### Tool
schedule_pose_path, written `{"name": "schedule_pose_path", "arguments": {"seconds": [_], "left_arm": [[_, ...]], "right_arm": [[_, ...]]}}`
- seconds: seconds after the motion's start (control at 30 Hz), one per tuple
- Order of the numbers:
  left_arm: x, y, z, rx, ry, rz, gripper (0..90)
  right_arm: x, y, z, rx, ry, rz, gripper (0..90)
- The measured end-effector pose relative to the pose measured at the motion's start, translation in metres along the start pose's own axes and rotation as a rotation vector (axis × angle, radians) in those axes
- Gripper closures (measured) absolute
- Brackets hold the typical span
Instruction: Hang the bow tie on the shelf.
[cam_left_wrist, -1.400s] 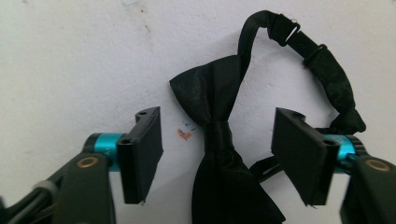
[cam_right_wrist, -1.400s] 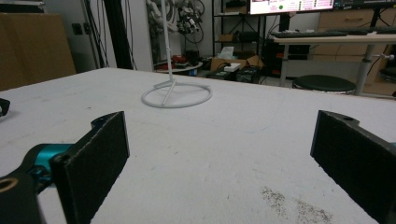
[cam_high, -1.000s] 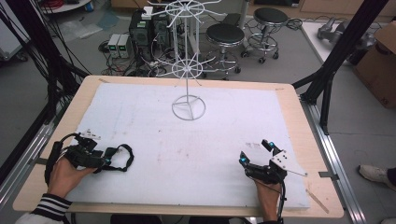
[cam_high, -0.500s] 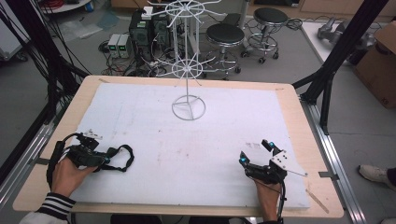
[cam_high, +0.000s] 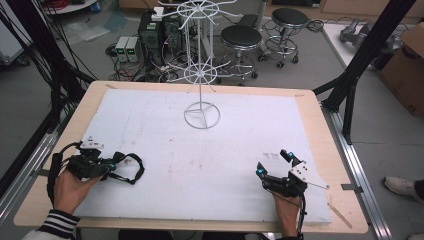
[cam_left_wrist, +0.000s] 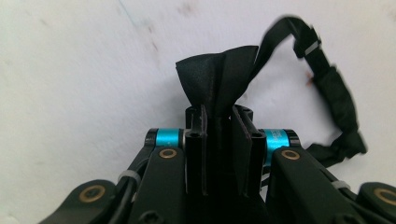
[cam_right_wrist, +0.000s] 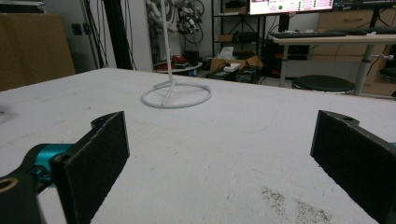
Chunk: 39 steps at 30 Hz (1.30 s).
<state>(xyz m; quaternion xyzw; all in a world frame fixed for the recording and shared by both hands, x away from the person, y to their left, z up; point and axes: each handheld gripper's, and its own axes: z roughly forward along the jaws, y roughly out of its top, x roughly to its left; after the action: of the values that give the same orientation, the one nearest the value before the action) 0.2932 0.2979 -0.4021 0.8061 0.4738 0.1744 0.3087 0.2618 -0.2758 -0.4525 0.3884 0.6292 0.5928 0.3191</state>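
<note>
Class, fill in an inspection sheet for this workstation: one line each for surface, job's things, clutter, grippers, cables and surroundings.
Surface: white mat on a wooden table, with faint marks and a dark speckled patch near the right gripper.
Job's things: black strap, one end pinched, the rest looping on the mat; white wire rack standing at the far middle.
Clutter: nothing seen.
Grippers: left gripper has just closed its jaws on the strap's flared end; right gripper rests open, nothing between its jaws.
Cables: one trails from each gripper; more hang at the left frame.
Surroundings: two stools, electronics boxes, a cardboard box, a shoe at the right.
</note>
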Motion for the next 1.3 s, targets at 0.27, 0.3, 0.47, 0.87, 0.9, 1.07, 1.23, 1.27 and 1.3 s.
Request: {"name": "schedule_pose_path", "arguments": {"seconds": [0.27, 0.3, 0.47, 0.87, 0.9, 1.07, 1.23, 1.27, 1.3], "left_arm": [[-0.001, -0.001, -0.014, -0.218, -0.01, -0.013, 76.4], [-0.001, -0.001, -0.016, -0.26, -0.017, -0.013, 76.4], [-0.003, 0.0, -0.026, -0.427, -0.029, -0.041, 76.9], [-0.02, 0.031, -0.042, -0.534, -0.046, 0.012, 77.1], [-0.021, 0.035, -0.043, -0.539, -0.05, 0.015, 77.0], [-0.028, 0.052, -0.049, -0.568, -0.058, 0.031, 77.0], [-0.035, 0.069, -0.053, -0.588, -0.07, 0.052, 77.0], [-0.036, 0.072, -0.053, -0.59, -0.072, 0.056, 77.0], [-0.038, 0.075, -0.054, -0.593, -0.073, 0.06, 77.0]], "right_arm": [[0.0, 0.0, 0.0, -0.002, 0.001, -0.005, 3.4], [0.0, 0.0, 0.0, -0.002, 0.001, -0.005, 3.4], [0.0, 0.0, 0.0, -0.002, 0.001, -0.005, 3.4], [0.0, 0.0, 0.0, -0.001, 0.0, -0.001, 3.4], [0.0, 0.0, 0.0, -0.001, 0.0, 0.0, 3.4], [0.0, 0.0, 0.0, -0.002, 0.0, 0.0, 3.4], [0.0, 0.0, 0.0, -0.002, 0.001, 0.002, 3.4], [0.0, 0.0, 0.0, -0.001, 0.001, 0.002, 3.4], [0.0, 0.0, 0.0, -0.002, 0.001, 0.001, 3.4]]}}
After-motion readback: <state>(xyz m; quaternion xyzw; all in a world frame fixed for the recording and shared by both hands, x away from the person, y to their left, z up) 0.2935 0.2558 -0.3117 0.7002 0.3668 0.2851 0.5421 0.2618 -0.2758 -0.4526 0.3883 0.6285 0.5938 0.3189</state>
